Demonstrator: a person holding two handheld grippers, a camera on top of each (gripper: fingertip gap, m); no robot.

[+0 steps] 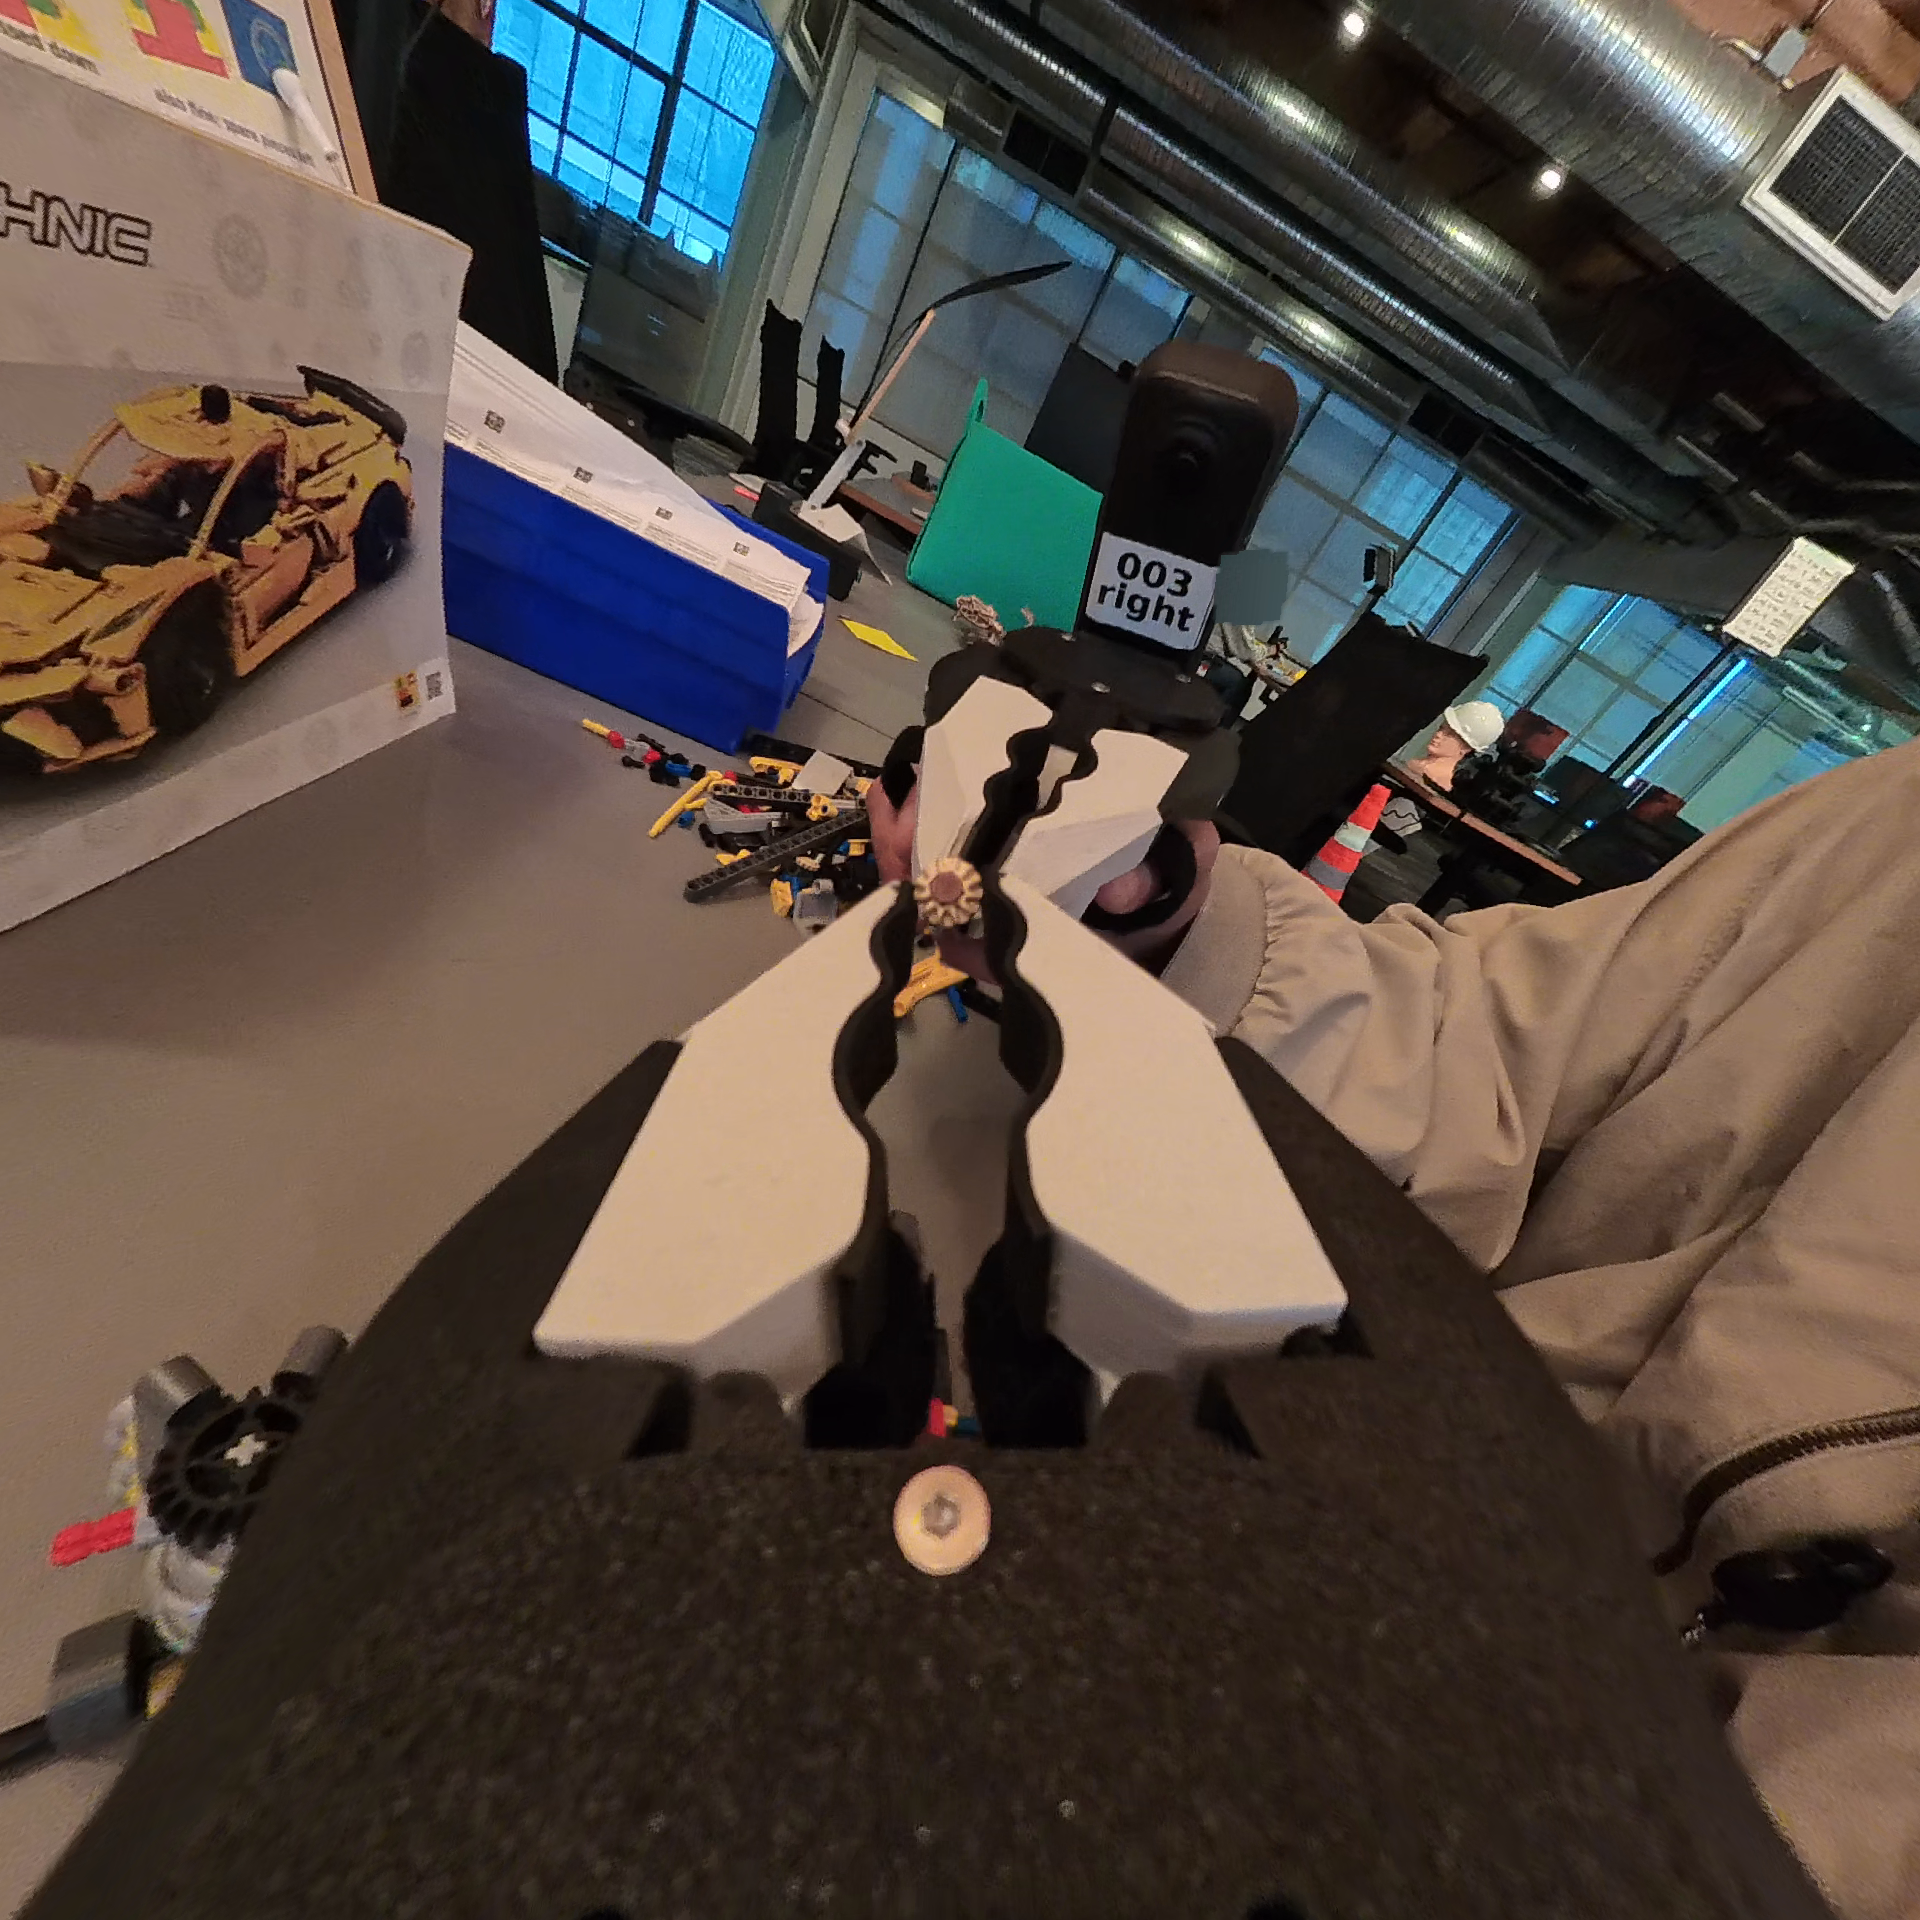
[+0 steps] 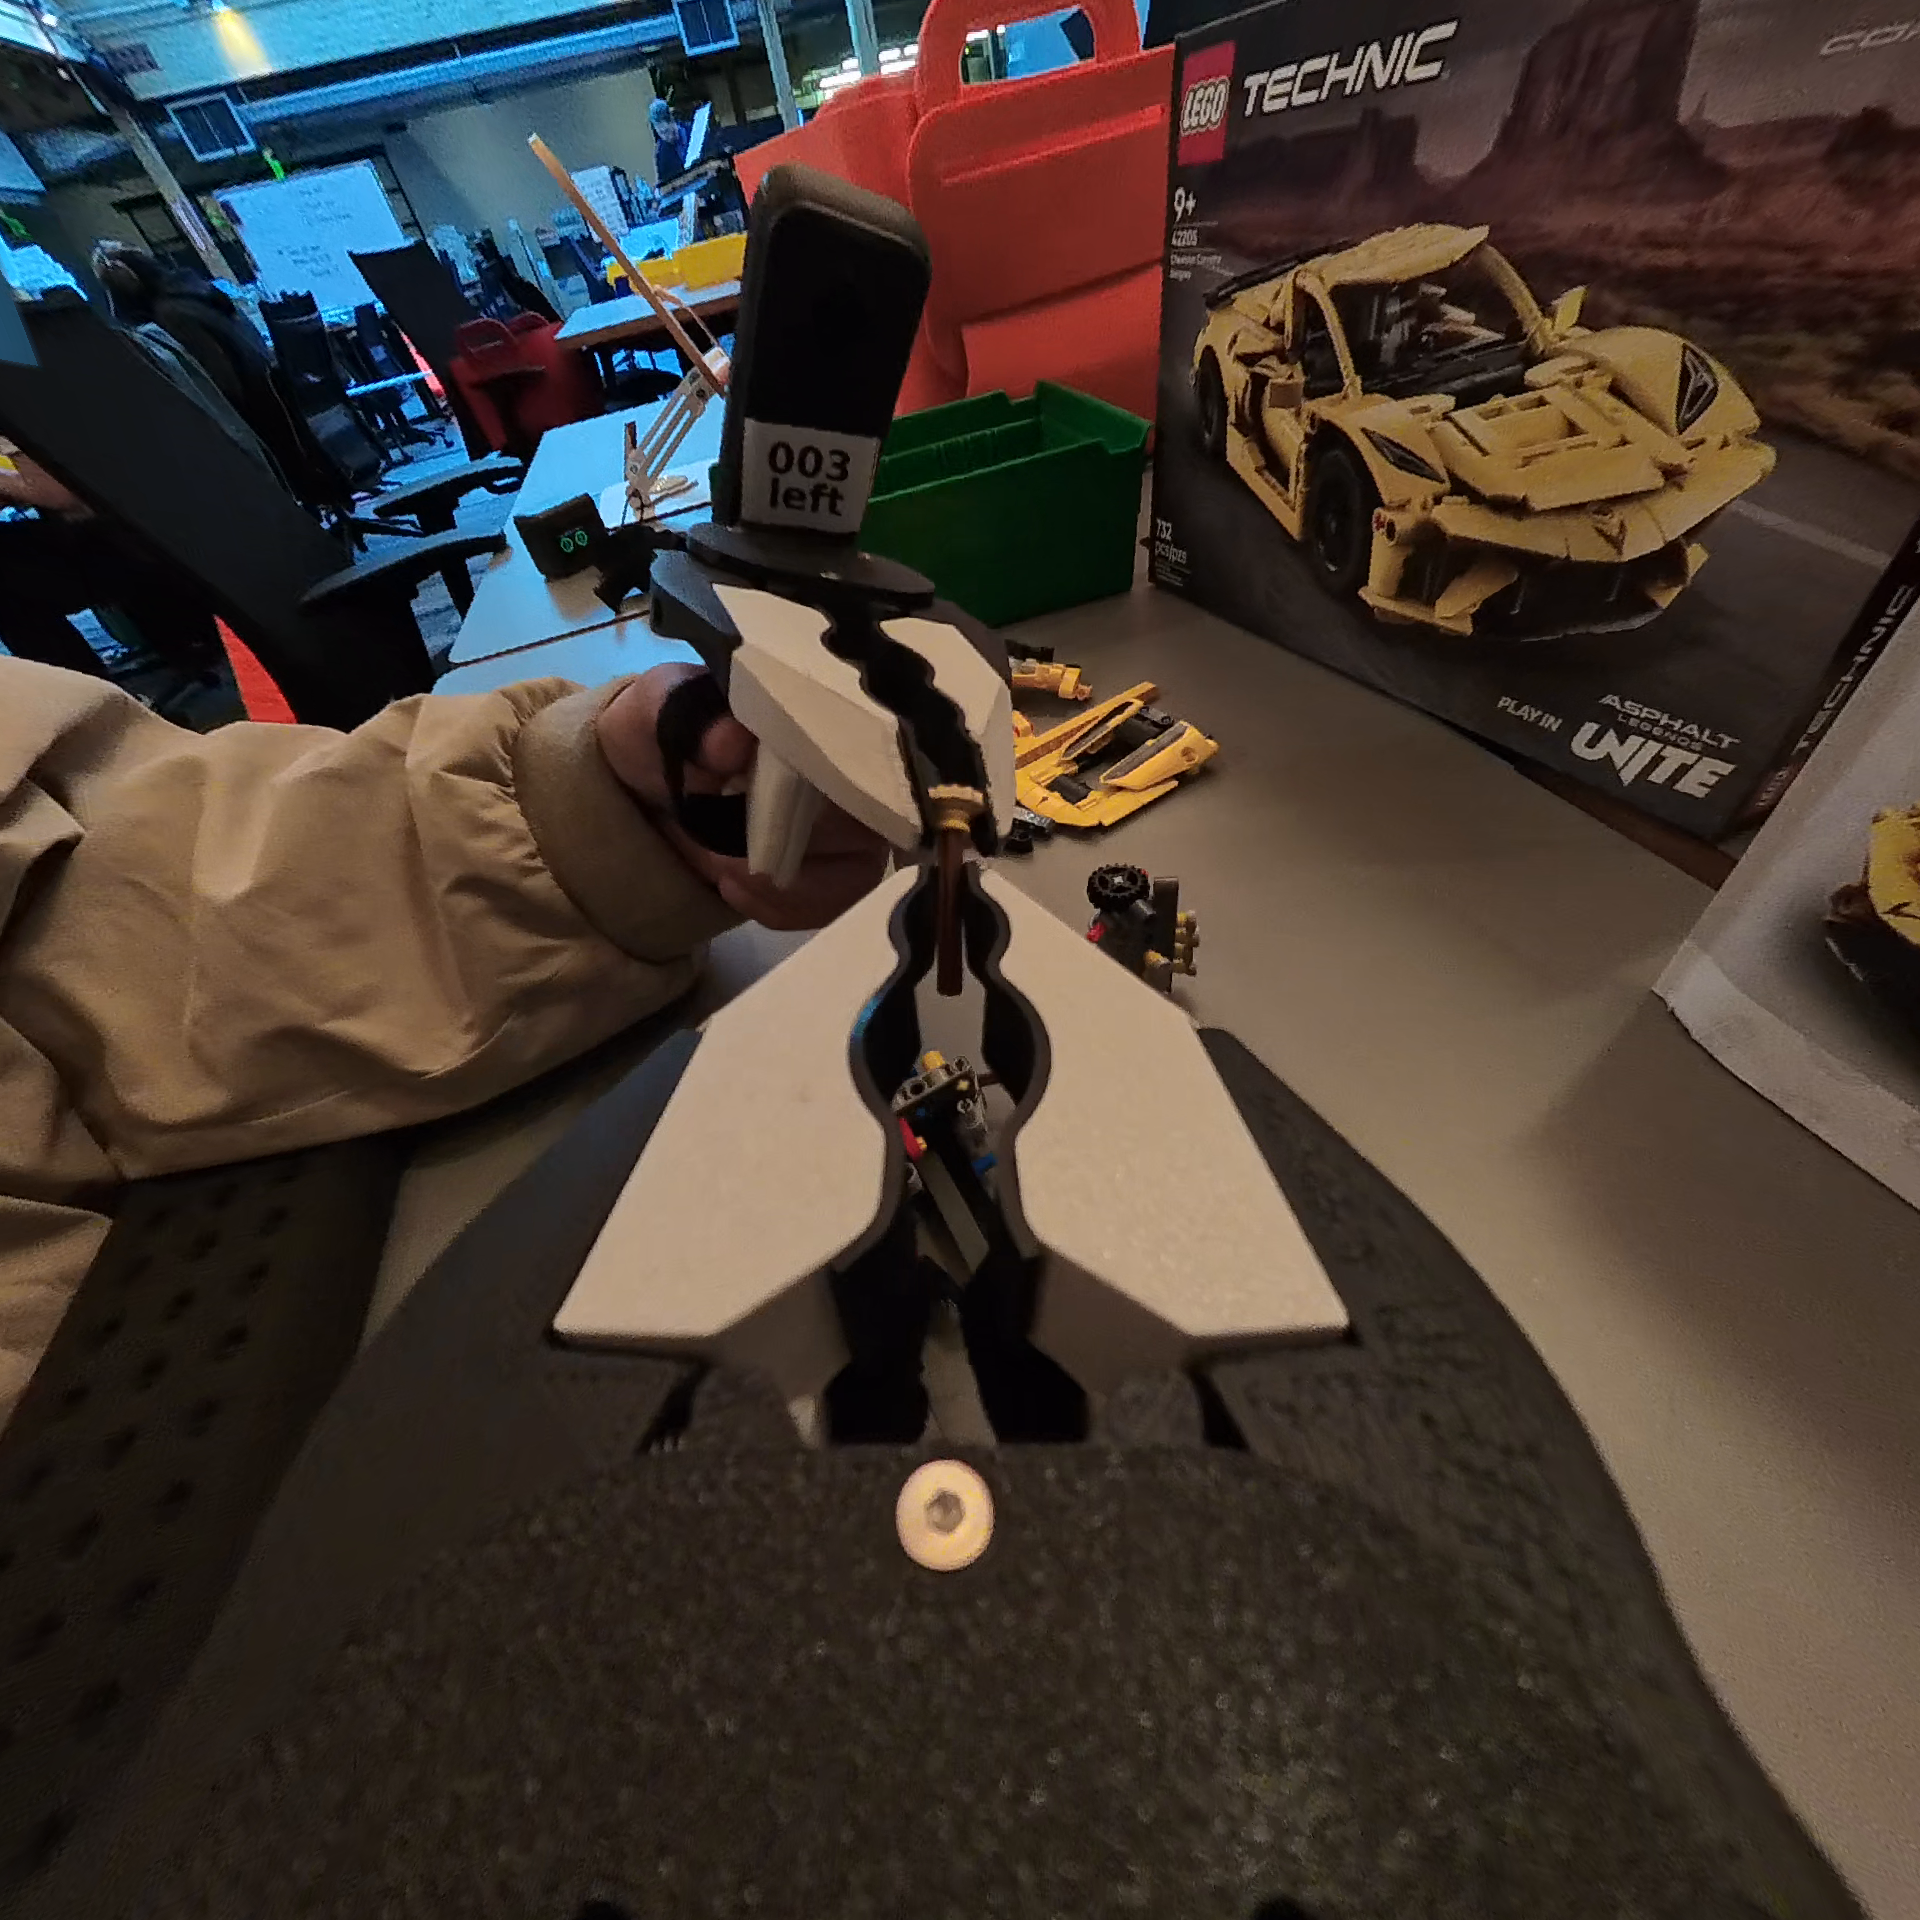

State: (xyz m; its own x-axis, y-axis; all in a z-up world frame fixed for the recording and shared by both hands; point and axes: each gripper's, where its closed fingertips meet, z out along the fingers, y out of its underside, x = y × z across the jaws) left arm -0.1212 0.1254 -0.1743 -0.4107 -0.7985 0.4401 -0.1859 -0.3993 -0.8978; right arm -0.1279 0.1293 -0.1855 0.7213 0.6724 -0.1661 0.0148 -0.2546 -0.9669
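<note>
My left gripper (image 1: 948,902) is shut on a small tan gear (image 1: 943,914) at its fingertips. My right gripper (image 2: 951,885) faces it tip to tip and is shut on a thin brown axle (image 2: 949,940). The axle stands upright, and its top end sits in the gear (image 2: 956,798) held by the left gripper (image 2: 951,823). In the left wrist view the right gripper's white fingers (image 1: 977,769) rise just behind the gear. Both grippers are held above the grey table (image 1: 364,987). Beige sleeves (image 2: 312,883) hold them.
A box with a yellow car picture (image 2: 1507,416) stands at the back. A blue bin (image 1: 613,603), a green bin (image 2: 997,499) and an orange bag (image 2: 1039,208) are beyond. Loose pieces (image 1: 779,821), a yellow sub-assembly (image 2: 1112,758) and a small black-gear assembly (image 2: 1143,925) lie on the table.
</note>
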